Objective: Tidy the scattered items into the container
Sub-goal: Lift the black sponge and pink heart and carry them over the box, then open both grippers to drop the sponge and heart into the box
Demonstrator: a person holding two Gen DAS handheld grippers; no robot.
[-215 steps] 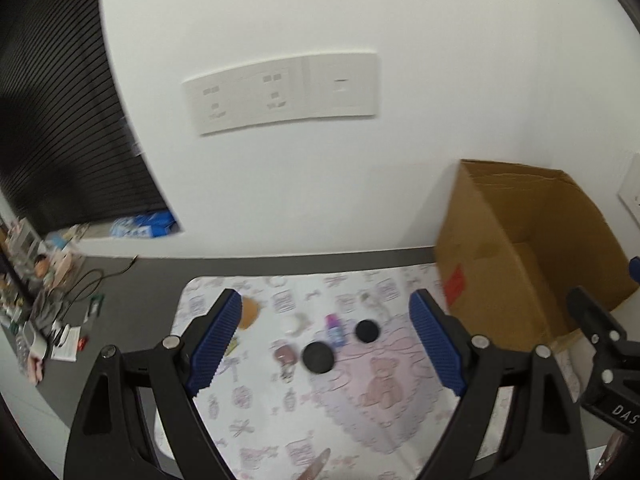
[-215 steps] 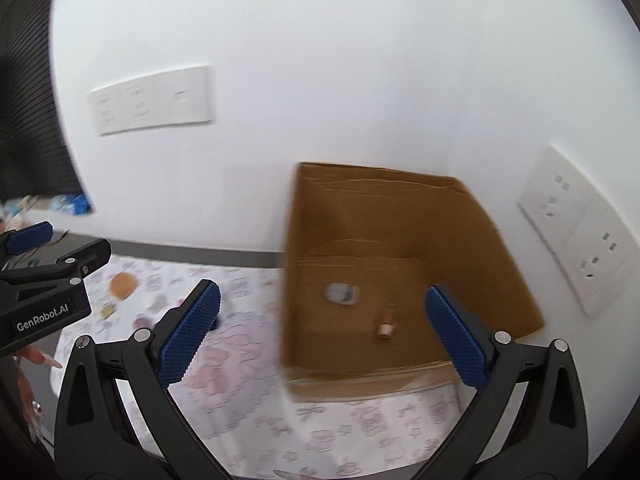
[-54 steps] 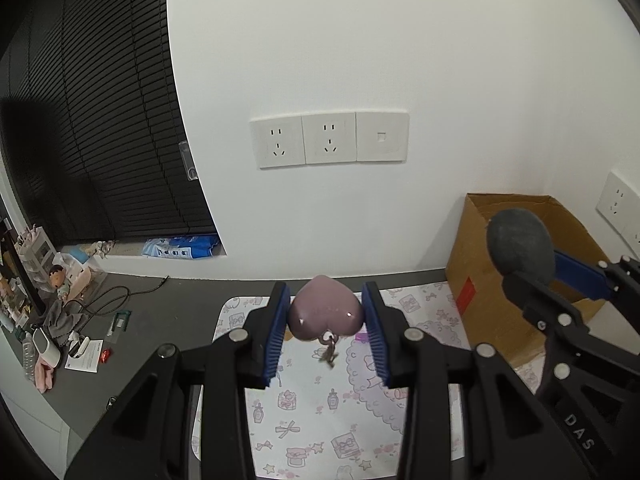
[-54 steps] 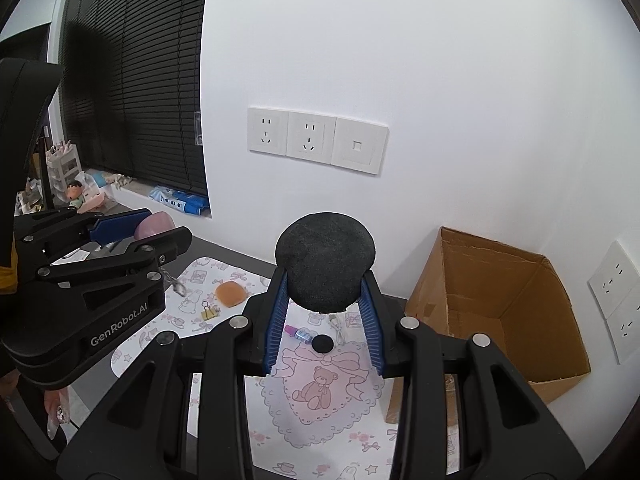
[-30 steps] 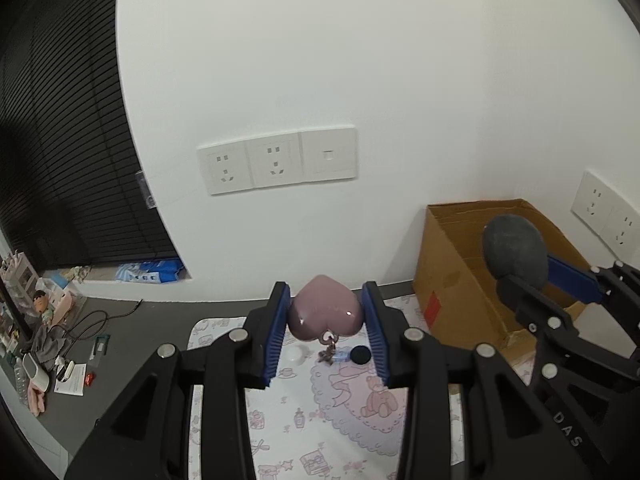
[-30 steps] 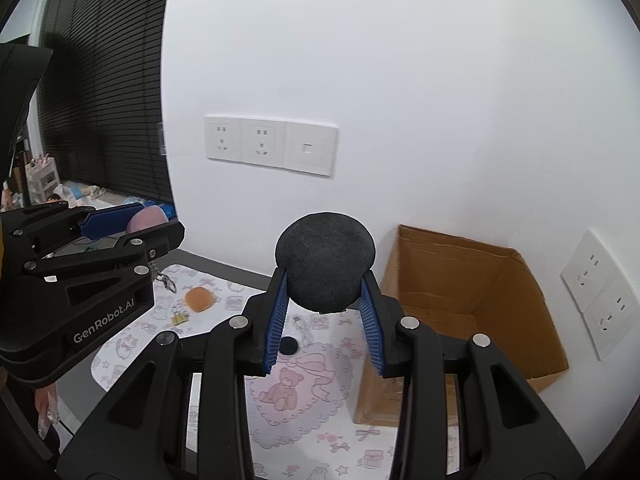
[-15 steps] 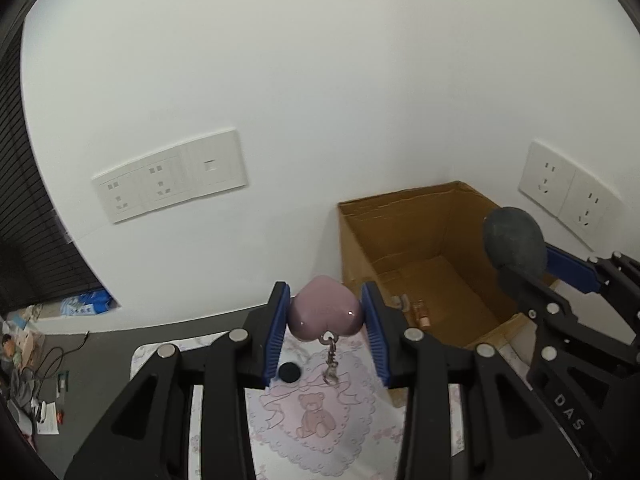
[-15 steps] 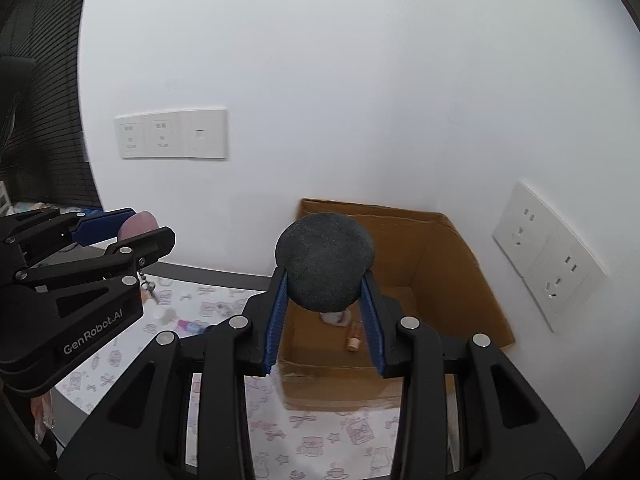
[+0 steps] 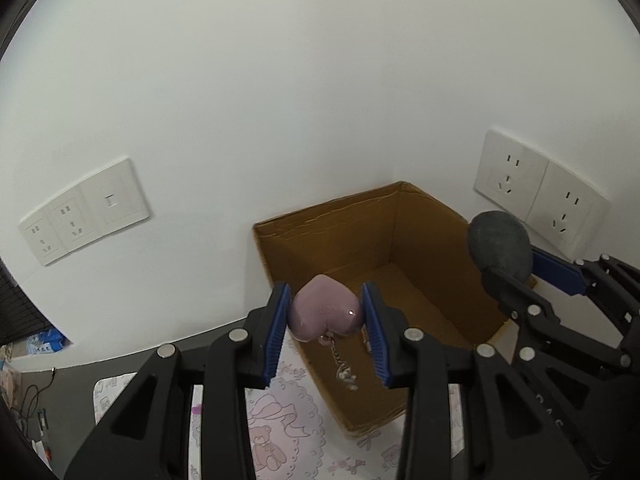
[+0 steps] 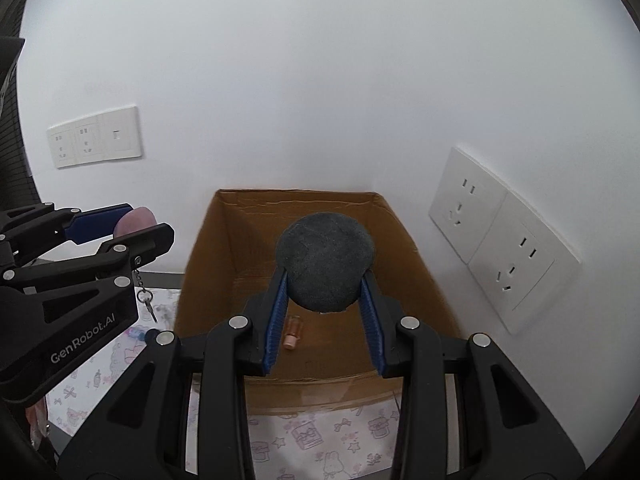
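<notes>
Over box (image 10: pixel 404 240) | L claw (image 9: pixel 325 330): 1 heart (image 9: pixel 322 314) held | R claw (image 10: pixel 324 304): 1 puff (image 10: pixel 325 266) held

A glossy pink heart-shaped charm (image 9: pixel 323 312) sat clamped between the blue pads of the left tongs (image 9: pixel 325 334), point downward, a short metal chain (image 9: pixel 340 362) dangling from it, held over the near left corner of the open brown cardboard box (image 9: pixel 424 220). A round dark grey puff (image 10: pixel 326 262), fuzzy in texture, was gripped by the right tongs (image 10: pixel 324 316) above the box's opening. On the box floor lay a small peach-coloured tube (image 10: pixel 291 334), possibly a lipstick, though the view was too poor to tell.
</notes>
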